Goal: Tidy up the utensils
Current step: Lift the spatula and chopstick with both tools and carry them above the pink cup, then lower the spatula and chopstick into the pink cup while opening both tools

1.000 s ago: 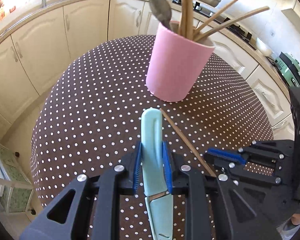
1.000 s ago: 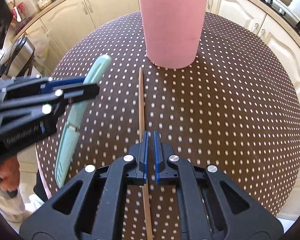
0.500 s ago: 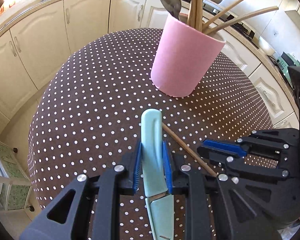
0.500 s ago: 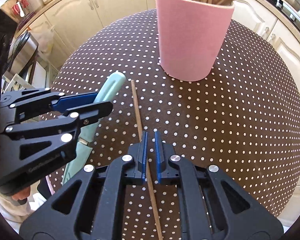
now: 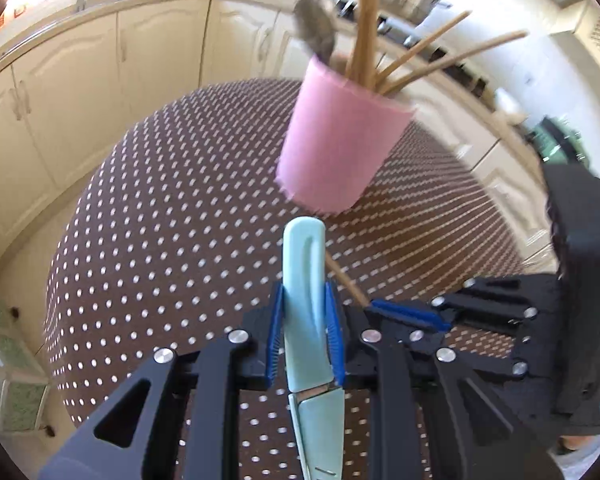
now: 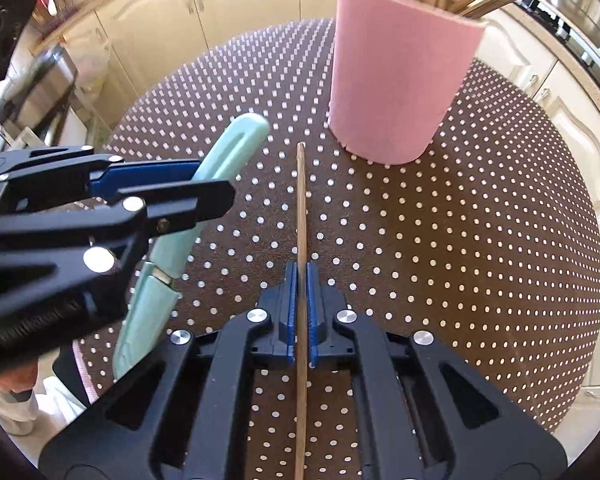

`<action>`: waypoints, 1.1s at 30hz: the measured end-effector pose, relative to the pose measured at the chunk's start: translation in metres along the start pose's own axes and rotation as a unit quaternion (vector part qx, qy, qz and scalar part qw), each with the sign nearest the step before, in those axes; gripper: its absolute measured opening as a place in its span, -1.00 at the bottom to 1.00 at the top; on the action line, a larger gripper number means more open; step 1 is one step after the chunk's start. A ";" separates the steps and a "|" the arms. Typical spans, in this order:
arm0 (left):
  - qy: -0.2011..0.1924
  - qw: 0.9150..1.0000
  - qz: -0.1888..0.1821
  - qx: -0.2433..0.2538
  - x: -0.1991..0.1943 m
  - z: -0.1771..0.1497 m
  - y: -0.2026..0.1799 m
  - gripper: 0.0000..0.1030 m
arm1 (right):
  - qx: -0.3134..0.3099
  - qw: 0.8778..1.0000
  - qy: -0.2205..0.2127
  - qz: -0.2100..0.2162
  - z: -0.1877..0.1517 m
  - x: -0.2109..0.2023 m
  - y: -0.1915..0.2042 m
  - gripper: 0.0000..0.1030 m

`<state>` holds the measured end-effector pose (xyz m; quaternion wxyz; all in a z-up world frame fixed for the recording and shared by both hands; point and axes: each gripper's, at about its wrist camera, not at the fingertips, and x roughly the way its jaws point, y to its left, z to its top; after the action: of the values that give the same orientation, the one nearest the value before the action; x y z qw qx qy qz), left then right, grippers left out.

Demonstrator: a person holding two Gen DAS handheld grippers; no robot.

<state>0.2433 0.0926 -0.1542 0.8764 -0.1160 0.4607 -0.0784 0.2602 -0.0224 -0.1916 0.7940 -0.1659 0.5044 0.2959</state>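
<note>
Pink holder: stood on the dotted table, already stocked with chopsticks and a spoon. Left gripper: pinched a sheathed mint-green knife, handle toward the holder. Right gripper: pressed onto a single wooden chopstick, tip just short of the holder. Outstanding, apparently: both held items not yet deposited.

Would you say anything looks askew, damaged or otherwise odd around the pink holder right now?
Only one small flaw: the pink holder has a frayed nick in its bottom edge, facing the cameras. It stands upright on the table, and the knife and chopstick are simply held.
</note>
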 end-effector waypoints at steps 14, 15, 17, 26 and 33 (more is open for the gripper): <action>-0.159 0.984 -0.049 0.055 -0.055 0.012 -0.027 -0.61 | 0.075 0.966 -0.245 0.029 -0.032 -0.084 -0.034 -0.90; -0.164 0.983 -0.050 0.058 -0.055 0.013 -0.028 -0.61 | 0.079 0.963 -0.257 0.032 -0.033 -0.087 -0.038 -0.90; -0.168 0.983 -0.054 0.055 -0.052 0.019 -0.032 -0.61 | 0.085 0.954 -0.286 0.028 -0.034 -0.096 -0.042 -0.90; -0.192 0.978 -0.066 0.052 -0.059 0.039 -0.033 -0.61 | 0.098 0.922 -0.374 0.019 -0.005 -0.115 -0.043 -0.90; -0.222 0.971 -0.067 0.056 -0.079 0.055 -0.037 -0.61 | 0.102 0.897 -0.431 0.000 0.015 -0.131 -0.050 -0.90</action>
<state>0.2432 0.0840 -0.0510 0.9545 -0.1119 0.2412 -0.1350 0.2615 -0.0921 -0.0690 0.9461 0.0594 0.1405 0.2857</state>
